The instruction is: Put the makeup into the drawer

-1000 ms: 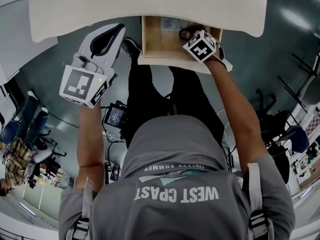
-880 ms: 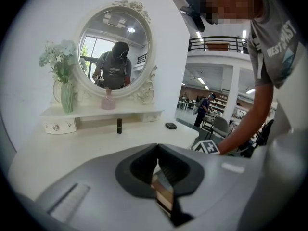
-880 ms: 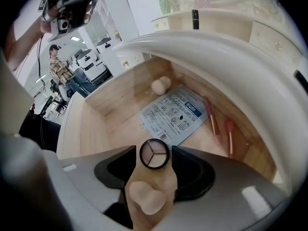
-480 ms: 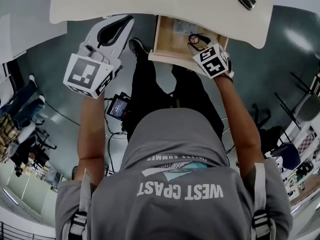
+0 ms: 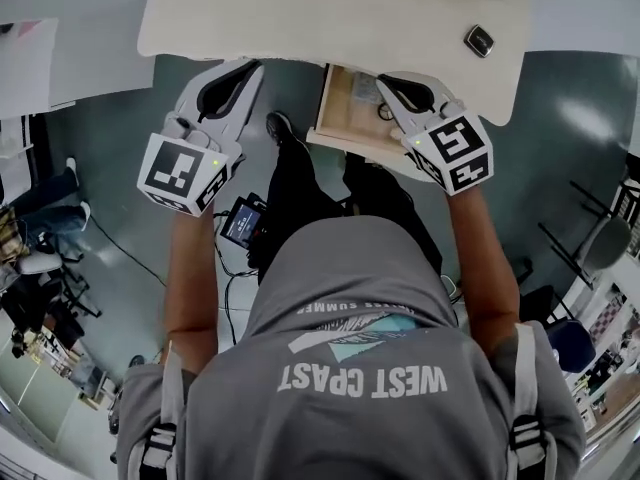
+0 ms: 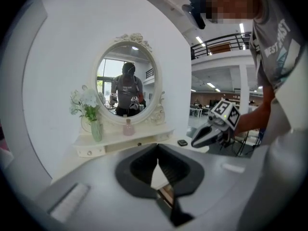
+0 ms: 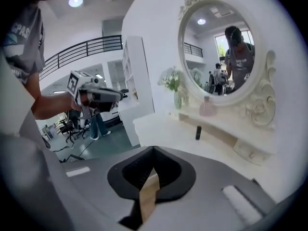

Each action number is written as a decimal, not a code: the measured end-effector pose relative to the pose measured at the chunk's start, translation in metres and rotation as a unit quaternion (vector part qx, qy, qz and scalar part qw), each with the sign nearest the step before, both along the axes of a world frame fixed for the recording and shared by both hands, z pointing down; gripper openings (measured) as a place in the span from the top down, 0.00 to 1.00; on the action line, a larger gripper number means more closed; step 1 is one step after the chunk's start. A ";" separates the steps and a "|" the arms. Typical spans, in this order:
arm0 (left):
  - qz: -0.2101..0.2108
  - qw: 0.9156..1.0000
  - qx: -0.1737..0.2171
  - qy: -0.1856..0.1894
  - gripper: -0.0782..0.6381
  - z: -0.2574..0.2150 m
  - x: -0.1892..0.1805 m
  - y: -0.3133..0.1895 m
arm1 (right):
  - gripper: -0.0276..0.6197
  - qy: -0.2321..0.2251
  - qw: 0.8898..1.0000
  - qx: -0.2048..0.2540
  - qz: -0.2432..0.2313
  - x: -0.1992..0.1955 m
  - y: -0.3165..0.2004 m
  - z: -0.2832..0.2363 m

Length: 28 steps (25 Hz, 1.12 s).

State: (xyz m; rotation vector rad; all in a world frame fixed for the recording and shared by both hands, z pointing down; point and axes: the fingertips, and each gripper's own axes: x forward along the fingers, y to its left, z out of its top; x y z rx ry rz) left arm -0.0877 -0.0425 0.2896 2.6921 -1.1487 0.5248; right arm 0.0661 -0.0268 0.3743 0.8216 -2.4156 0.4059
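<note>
Your right gripper (image 5: 386, 80) has its jaws pressed together with nothing between them; they have just been closing, on air only. Your left gripper (image 5: 250, 67) shows the same in its own view: the jaws meet at the tip and are empty. The open light-wood drawer (image 5: 340, 113) sits under the edge of the white tabletop (image 5: 300, 18), in the upper middle of the head view, just beside the right gripper's tips. A small dark ring-shaped thing (image 5: 385, 111) lies inside it. The makeup left outside, as I judge, is the small dark rounded compact (image 5: 479, 40) on the tabletop, upper right. It lies up and to the right of the right gripper, near; the left gripper is well apart, across the drawer. So your right hand is the natural one, and it must open first. The compact's longer side seems diagonal, but it is too small to be sure.
</note>
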 end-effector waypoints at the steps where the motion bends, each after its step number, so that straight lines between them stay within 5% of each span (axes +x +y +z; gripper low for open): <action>1: -0.004 1.000 0.005 0.000 0.89 -0.009 -0.002 0.005 | 0.96 -0.003 1.000 0.020 0.002 0.002 -0.003 -0.021; 7: -0.029 0.999 0.028 0.000 0.89 -0.042 -0.021 0.029 | 0.96 -0.027 0.993 0.111 0.031 0.016 -0.011 -0.127; 14: -0.061 0.997 0.045 0.006 0.89 -0.071 -0.041 0.062 | 0.96 -0.050 0.984 0.166 0.028 0.017 0.006 -0.212; 28: -0.093 0.994 0.063 0.000 0.89 -0.084 -0.030 0.094 | 0.96 -0.070 0.979 0.194 0.006 0.033 0.024 -0.246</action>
